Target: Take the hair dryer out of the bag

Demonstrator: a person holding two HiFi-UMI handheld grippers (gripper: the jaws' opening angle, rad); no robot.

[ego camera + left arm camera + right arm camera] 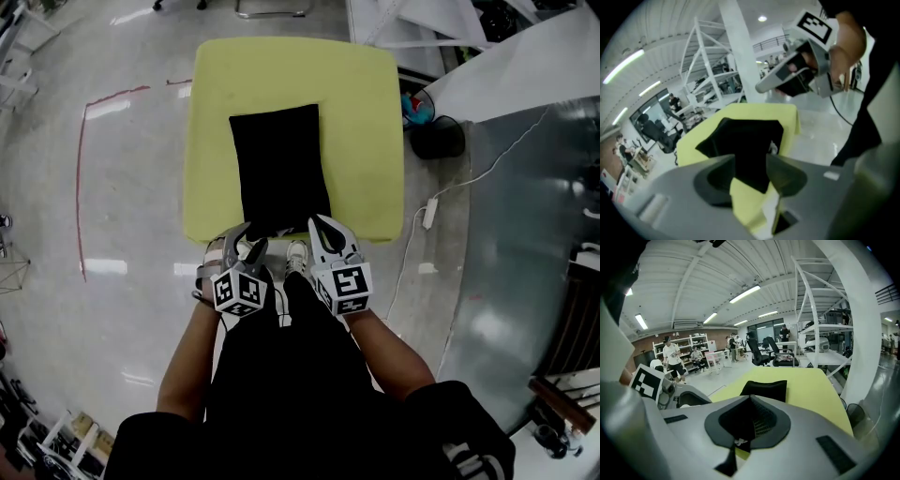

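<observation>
- Hovering at the near edge of the yellow table (pixel 366 112): left gripper (pixel 247 238), jaws spread wide, nothing between the pads. Its own view shows only the bag's near corner through the gap.
- Right gripper (pixel 319 225): just beside the left one, jaws closed together, holding nothing.
- Black bag (pixel 279 169): lies flat on the table with its near end at the table's near edge, just ahead of both grippers. Neither appears to touch it.
- Hair dryer: not visible in any view, presumably inside the bag. Which end of the bag opens cannot be told.
- Risk, wrong grip: the open left jaws may close on both fabric layers at once. That would pinch the mouth shut instead of parting it.
- Risk, sliding: the bag looks limp and sits at the table edge. A pull toward the person, with nothing pinning the bag, is likely to drag bag and dryer off onto the floor.
- Risk, closed right jaws: unless they open before reaching in, they can only push the dryer deeper or bunch the cloth.
- Risk, blind grasp: with the dryer unseen, a grip may land on its cord or on fabric. The body could then snag at the mouth or drop out.
</observation>
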